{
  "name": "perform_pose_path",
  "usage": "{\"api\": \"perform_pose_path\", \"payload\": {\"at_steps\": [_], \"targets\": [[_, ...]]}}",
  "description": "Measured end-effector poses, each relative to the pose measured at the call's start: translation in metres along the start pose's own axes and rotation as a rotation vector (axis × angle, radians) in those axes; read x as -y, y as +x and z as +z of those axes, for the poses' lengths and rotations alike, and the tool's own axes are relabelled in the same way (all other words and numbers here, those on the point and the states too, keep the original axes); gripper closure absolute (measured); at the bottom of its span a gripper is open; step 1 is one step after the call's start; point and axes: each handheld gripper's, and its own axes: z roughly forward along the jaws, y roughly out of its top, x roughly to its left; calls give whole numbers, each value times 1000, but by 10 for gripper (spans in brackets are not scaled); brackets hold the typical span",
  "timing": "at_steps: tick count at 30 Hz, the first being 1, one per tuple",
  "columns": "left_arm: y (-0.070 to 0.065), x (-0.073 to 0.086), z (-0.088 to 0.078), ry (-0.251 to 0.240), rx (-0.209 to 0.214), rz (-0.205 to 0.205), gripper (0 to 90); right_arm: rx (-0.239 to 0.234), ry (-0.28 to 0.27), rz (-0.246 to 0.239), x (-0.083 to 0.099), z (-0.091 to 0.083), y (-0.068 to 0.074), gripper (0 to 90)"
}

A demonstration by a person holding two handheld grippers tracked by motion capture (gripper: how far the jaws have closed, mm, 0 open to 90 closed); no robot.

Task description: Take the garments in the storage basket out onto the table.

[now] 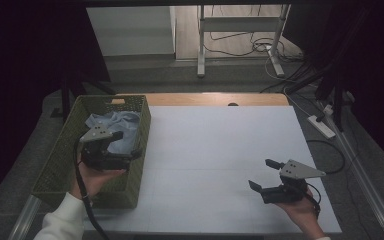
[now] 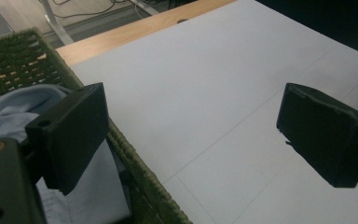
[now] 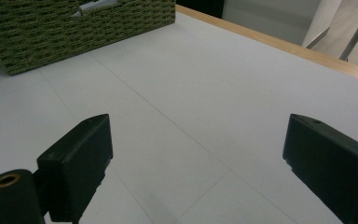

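The blue cloth [image 1: 115,127] lies in the green basket [image 1: 60,160] under the wide-open, empty left claw [image 1: 125,145].

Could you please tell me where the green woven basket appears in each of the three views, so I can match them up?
High view: the green woven basket stands at the table's left edge, the left gripper over it.
Left gripper view: its rim runs along the left, beside the left jaw.
Right gripper view: its side wall crosses the top left corner.
Shared landmark: the table's wooden edge strip, behind the basket.
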Motion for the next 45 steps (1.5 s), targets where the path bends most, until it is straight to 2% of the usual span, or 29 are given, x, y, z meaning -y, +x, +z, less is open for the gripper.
{"api": "perform_pose_path", "payload": {"at_steps": [8, 12, 22, 45], "targets": [[7, -14, 5, 9, -22, 11, 92, -3, 16, -6, 1, 2, 0, 85], [9, -20, 5, -7, 1, 18, 91, -3, 19, -9, 1, 4, 1, 86], [18, -33, 9, 16, -35, 27, 92, -2, 18, -14, 2, 4, 1, 88], [53, -44, 29, 64, -95, -24, 98, -11, 51, -26, 4, 9, 2, 88]]}}
